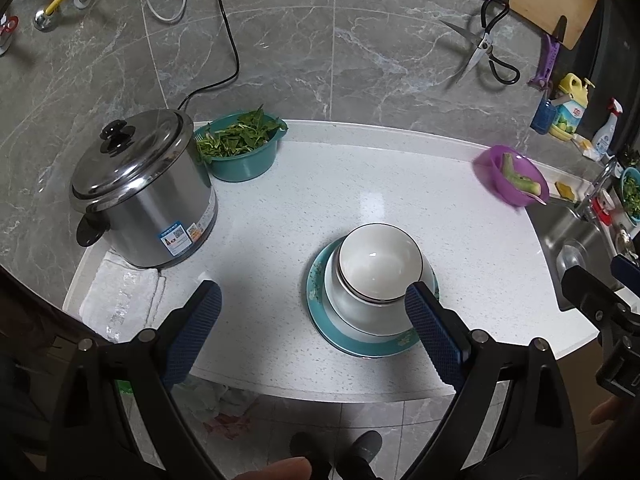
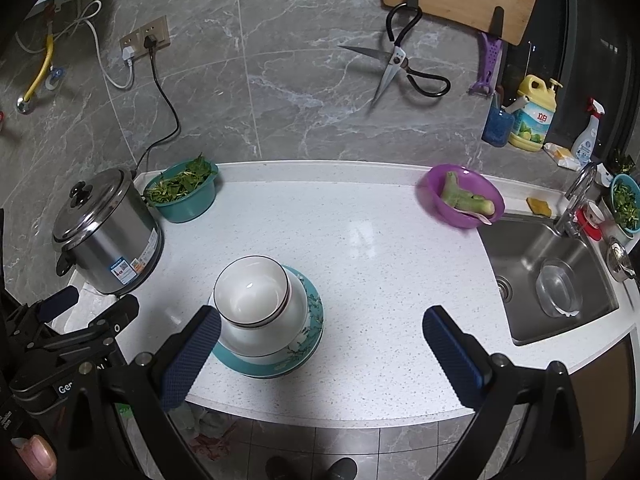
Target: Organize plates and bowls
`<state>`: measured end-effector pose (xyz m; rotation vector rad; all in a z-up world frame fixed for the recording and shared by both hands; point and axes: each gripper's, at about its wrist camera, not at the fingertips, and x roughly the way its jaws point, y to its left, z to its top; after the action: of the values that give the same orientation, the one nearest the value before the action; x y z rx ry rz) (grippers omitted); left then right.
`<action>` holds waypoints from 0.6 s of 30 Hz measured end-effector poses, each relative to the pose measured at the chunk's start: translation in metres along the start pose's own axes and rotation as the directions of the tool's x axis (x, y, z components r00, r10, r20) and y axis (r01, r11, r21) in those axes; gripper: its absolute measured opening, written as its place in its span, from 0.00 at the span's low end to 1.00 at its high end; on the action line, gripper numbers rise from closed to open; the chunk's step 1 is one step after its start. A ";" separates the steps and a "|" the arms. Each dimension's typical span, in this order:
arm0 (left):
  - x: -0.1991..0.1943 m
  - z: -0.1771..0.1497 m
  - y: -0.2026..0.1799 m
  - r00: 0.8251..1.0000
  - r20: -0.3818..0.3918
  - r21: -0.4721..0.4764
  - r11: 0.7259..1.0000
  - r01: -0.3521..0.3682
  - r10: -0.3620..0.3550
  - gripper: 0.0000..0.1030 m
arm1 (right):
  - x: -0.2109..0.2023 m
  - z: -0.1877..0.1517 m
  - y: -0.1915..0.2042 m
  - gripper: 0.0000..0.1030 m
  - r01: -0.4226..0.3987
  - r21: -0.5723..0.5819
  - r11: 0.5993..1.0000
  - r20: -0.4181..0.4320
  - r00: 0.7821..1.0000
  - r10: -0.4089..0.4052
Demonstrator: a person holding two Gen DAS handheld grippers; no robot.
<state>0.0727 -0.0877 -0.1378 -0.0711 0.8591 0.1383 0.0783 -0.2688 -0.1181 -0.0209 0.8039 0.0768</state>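
Only the right wrist view shows the sink (image 2: 552, 280).

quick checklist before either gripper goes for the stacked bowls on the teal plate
1. Left gripper jaws open and empty: ok.
2. Right gripper jaws open and empty: ok.
3. Top bowl seated in the lower bowl: ok, nested, though it looks tilted.
4. Stack centred on the teal plate: cannot tell; the bowls hide much of it.
5. Bare counter around the stack for setting pieces down: ok.
6. Rice cooker and purple bowl clear of the stack: ok, both stand apart.
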 end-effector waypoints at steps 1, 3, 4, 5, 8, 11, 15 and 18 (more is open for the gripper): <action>-0.001 -0.001 -0.001 1.000 0.000 0.002 1.000 -0.003 0.003 0.91 | 0.000 0.000 0.000 1.00 0.000 0.001 1.000 0.000 1.000 0.000; -0.001 -0.002 -0.002 1.000 -0.001 0.001 1.000 -0.002 0.002 0.91 | 0.000 0.000 0.001 1.00 -0.002 0.000 1.000 0.000 1.000 0.002; -0.003 -0.002 -0.001 1.000 -0.002 -0.001 1.000 -0.002 0.002 0.91 | 0.000 0.000 0.000 1.00 -0.002 -0.001 1.000 -0.001 1.000 0.002; -0.003 -0.003 -0.001 1.000 -0.003 -0.002 1.000 -0.002 0.002 0.91 | 0.000 0.001 0.001 1.00 -0.002 -0.003 1.000 -0.001 1.000 0.002; -0.003 -0.003 0.000 1.000 -0.003 -0.004 1.000 -0.002 0.002 0.91 | 0.001 0.001 0.001 1.00 -0.002 -0.003 1.000 0.000 1.000 0.002; -0.004 -0.003 0.000 1.000 -0.002 -0.005 1.000 -0.003 0.003 0.91 | 0.001 0.001 0.001 1.00 -0.002 -0.004 1.000 -0.001 1.000 0.002; -0.005 -0.004 0.000 1.000 0.000 -0.004 1.000 -0.008 0.008 0.91 | 0.001 0.002 0.001 1.00 -0.004 -0.006 1.000 -0.002 1.000 0.004; -0.005 -0.004 -0.001 1.000 -0.001 -0.002 1.000 -0.012 0.012 0.91 | 0.001 0.001 0.001 1.00 -0.003 -0.003 1.000 -0.003 1.000 0.003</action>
<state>0.0666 -0.0896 -0.1370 -0.0683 0.8604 0.1504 0.0803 -0.2673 -0.1181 -0.0227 0.8066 0.0810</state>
